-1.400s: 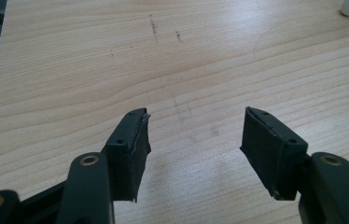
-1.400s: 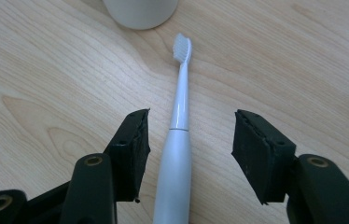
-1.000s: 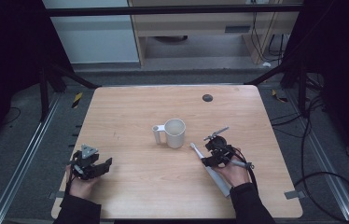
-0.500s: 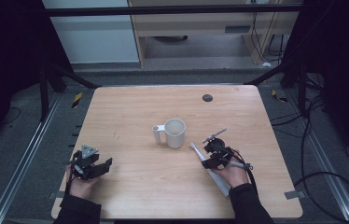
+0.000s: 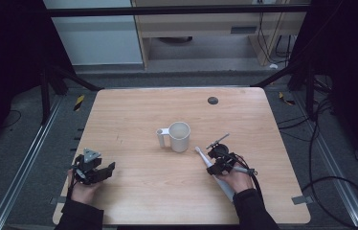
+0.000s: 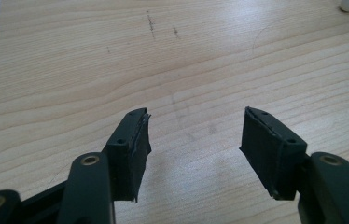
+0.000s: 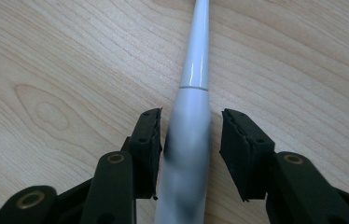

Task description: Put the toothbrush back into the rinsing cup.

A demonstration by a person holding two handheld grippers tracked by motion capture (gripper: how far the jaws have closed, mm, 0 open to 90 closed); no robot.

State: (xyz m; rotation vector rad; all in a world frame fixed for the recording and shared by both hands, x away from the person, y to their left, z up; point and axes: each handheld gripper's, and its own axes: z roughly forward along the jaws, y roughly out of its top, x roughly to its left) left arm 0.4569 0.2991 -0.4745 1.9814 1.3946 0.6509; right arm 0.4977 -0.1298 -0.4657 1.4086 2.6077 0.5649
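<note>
Right tongs [image 7: 189, 140] sit low over the worktop [image 5: 134, 120] with a white toothbrush [image 7: 191, 121] between the two black jaws. The jaws have just been closing in. One pad looks right up against the handle, and a small gap shows on the other side, so it is not squeezed yet. Left tongs [image 6: 193, 140] are wide apart over bare wood, with nothing between them.

From above, the toothbrush [image 5: 205, 159] lies flat on the worktop, near the front right. Its long line runs on a slant. The thin head end points up and left, toward a white mug [image 5: 179, 136] that stands near the middle. The thick handle end points back toward the person's right hand [image 5: 237, 179], which covers part of it.

The worktop is pale wood with faint dark marks and a small dark round spot [image 5: 212, 100] near the far edge. Grey floor and cables lie around it, and the room sides are dark and hard to see.
</note>
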